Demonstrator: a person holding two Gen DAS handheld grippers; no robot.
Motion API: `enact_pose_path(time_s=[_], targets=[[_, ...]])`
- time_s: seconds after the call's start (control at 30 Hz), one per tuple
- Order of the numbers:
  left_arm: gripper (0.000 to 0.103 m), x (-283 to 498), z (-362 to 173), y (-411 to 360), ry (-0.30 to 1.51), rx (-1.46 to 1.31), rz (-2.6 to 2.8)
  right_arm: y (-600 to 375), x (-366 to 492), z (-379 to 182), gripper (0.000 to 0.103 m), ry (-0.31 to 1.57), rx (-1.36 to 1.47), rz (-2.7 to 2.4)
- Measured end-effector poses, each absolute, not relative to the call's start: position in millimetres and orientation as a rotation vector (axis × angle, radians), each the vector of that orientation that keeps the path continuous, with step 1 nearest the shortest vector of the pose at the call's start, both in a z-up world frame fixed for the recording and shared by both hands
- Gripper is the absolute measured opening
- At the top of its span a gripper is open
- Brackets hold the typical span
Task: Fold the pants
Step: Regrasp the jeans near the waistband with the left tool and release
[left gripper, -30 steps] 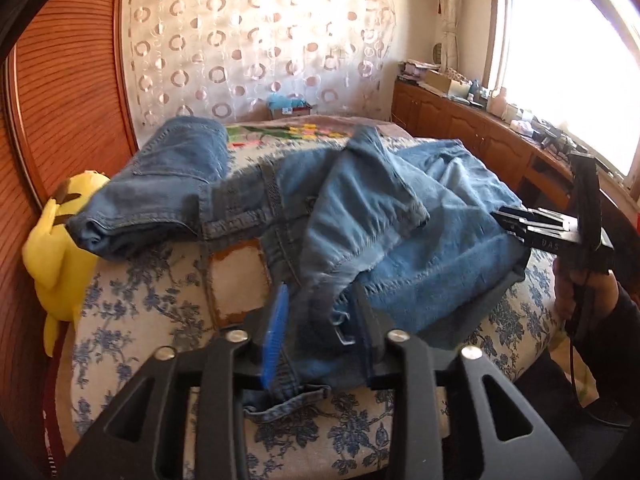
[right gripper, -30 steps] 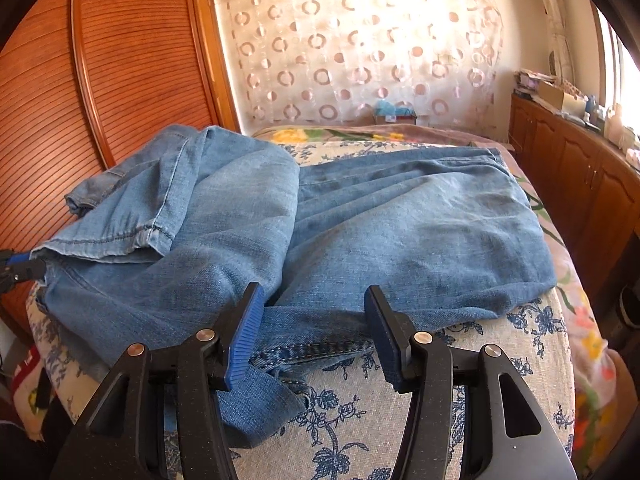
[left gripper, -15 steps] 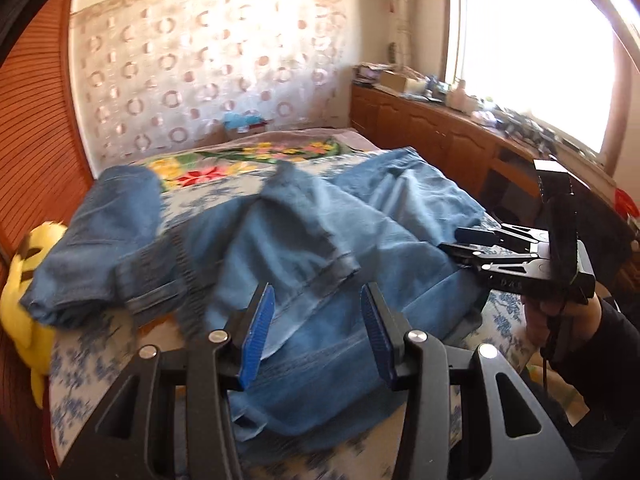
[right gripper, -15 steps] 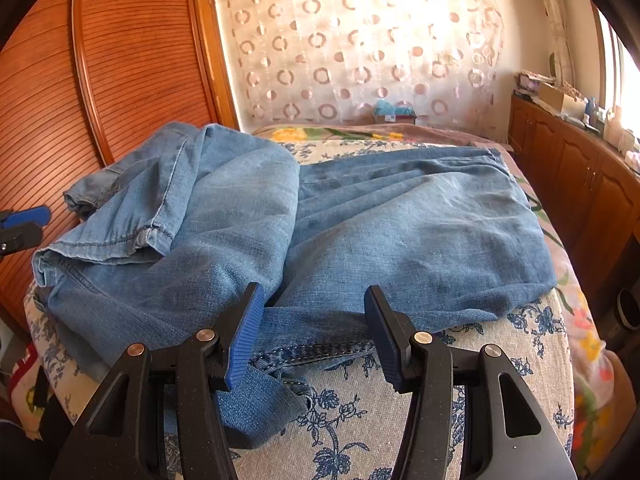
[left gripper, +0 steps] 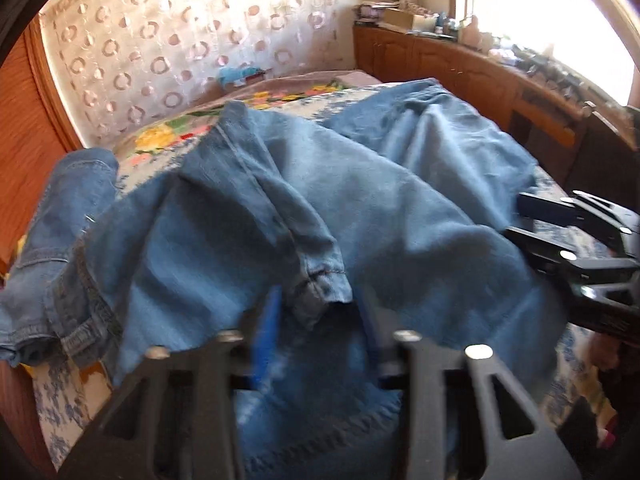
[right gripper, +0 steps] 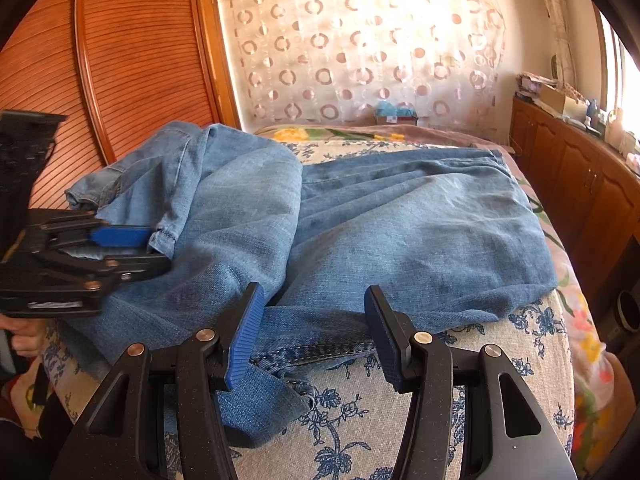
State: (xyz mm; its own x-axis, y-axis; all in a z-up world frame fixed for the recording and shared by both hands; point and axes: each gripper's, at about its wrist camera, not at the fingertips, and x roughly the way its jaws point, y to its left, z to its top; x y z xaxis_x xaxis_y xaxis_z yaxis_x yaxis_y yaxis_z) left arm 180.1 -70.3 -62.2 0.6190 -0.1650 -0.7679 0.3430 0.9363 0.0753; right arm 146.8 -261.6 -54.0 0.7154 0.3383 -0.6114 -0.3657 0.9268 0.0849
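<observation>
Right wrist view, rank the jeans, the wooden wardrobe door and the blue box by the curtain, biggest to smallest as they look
1. jeans
2. wooden wardrobe door, fairly close behind
3. blue box, tiny, but farthest from the camera

One pair of blue denim pants (right gripper: 400,232) on one floral-covered bed (right gripper: 500,364), two handheld tools, left tool (left gripper: 320,320) and right tool (right gripper: 314,328), one circle-patterned curtain (right gripper: 360,48), one wooden sideboard (right gripper: 580,176)

Both tools are matte black plastic: the right gripper (right gripper: 316,336) has ribbed blue pads and silver screws, the left gripper (right gripper: 132,246) likewise.
</observation>
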Motion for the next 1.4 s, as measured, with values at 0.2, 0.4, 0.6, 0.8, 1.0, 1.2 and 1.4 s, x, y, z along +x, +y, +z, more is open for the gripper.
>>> enact_pose_path(time_s=[0.2, 0.4, 0.6, 0.8, 1.0, 1.2, 1.4], targets=[[0.009, 164, -32, -38, 0.759, 0.174, -0.285, -261, 147, -54, 0.053, 0.667, -0.044, 0.391], [0.009, 158, 17, 29, 0.659, 0.122, -0.175, -261, 146, -53, 0.053, 0.667, -0.045, 0.391], [0.009, 169, 23, 74, 0.663, 0.096, -0.109, -262, 146, -52, 0.053, 0.667, -0.046, 0.389], [0.009, 179, 10, 86, 0.680, 0.103, -0.085, -262, 146, -52, 0.053, 0.667, -0.046, 0.389], [0.027, 177, -4, 93, 0.721, 0.070, -0.083, -263, 146, -52, 0.053, 0.670, -0.046, 0.389], [0.042, 152, -16, 92, 0.726, 0.067, -0.124, -262, 146, -53, 0.053, 0.670, -0.046, 0.388], [0.042, 118, -39, 81, 0.762, 0.057, -0.183, -263, 144, -52, 0.053, 0.659, -0.052, 0.400]])
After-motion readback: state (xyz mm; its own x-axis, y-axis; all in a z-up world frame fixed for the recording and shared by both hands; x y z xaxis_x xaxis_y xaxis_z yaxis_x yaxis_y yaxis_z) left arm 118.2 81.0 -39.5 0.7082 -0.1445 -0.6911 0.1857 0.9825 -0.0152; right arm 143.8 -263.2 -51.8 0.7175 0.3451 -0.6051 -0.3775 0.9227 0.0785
